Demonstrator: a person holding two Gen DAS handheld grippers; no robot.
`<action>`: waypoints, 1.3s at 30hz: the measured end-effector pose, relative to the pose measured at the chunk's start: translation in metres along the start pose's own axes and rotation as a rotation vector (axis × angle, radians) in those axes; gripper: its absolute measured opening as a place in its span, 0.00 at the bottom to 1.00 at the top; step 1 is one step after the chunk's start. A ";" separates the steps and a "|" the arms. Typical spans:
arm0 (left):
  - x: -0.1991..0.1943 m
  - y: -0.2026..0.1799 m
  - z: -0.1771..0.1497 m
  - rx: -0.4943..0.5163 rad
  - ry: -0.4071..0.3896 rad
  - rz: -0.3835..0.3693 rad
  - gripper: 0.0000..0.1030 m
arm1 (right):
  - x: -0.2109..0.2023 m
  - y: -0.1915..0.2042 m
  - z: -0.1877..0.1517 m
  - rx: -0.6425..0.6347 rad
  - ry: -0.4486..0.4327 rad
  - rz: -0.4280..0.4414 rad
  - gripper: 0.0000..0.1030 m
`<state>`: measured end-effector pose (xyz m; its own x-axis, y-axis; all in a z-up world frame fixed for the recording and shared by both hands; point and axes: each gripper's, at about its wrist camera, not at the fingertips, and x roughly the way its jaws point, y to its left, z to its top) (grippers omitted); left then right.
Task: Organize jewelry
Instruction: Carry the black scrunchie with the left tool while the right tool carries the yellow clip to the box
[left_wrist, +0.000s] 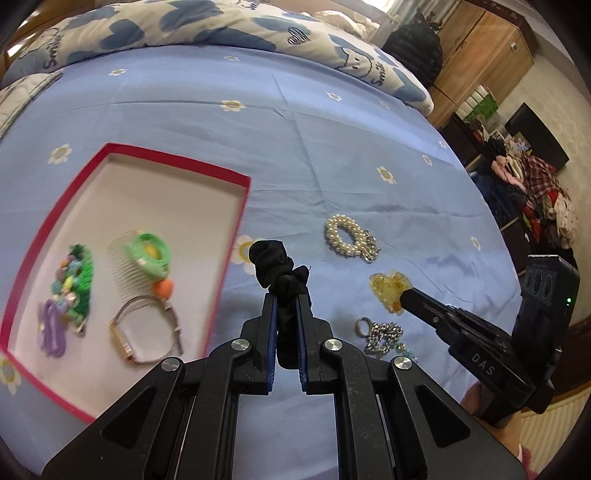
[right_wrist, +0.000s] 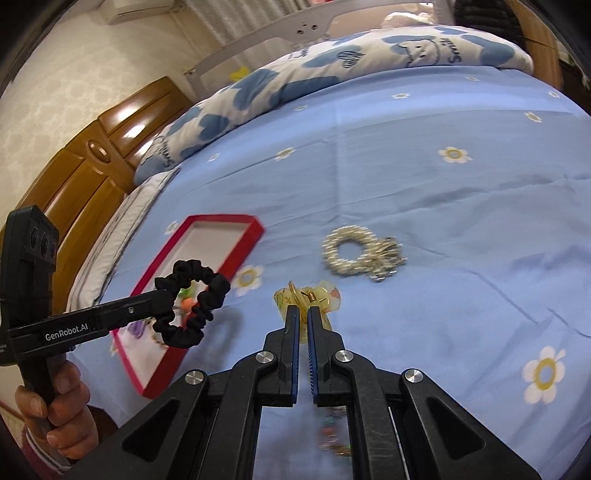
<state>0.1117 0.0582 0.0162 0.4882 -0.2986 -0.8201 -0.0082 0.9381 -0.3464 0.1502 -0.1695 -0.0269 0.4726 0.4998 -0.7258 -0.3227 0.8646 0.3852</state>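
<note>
My left gripper (left_wrist: 287, 295) is shut on a black scrunchie (left_wrist: 275, 260) and holds it above the bed, just right of the red-rimmed box (left_wrist: 236, 221). The box holds a green hair tie, a comb, a beaded piece and a bracelet watch (left_wrist: 147, 332). My right gripper (right_wrist: 303, 312) is shut on a yellow translucent hair claw (right_wrist: 314, 295), which also shows in the left wrist view (left_wrist: 388, 288). A pearl bracelet (left_wrist: 347, 234) lies on the sheet beyond it. A ring and a silver chain (left_wrist: 380, 332) lie nearer.
The blue flowered bedsheet (left_wrist: 332, 147) covers the bed. A folded duvet (left_wrist: 221, 22) lies along the far side. A wooden headboard (right_wrist: 74, 177) stands left. A wardrobe and piled clothes (left_wrist: 535, 192) stand right of the bed.
</note>
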 end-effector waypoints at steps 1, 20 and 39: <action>-0.002 0.003 -0.001 -0.006 -0.003 0.001 0.07 | 0.001 0.005 -0.001 -0.008 0.003 0.009 0.04; -0.054 0.083 -0.027 -0.177 -0.083 0.060 0.08 | 0.030 0.089 -0.002 -0.121 0.048 0.120 0.04; -0.064 0.147 -0.040 -0.309 -0.100 0.102 0.08 | 0.087 0.156 -0.013 -0.215 0.143 0.183 0.04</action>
<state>0.0450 0.2079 -0.0005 0.5547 -0.1731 -0.8139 -0.3178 0.8599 -0.3995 0.1306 0.0080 -0.0370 0.2754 0.6201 -0.7346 -0.5647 0.7227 0.3984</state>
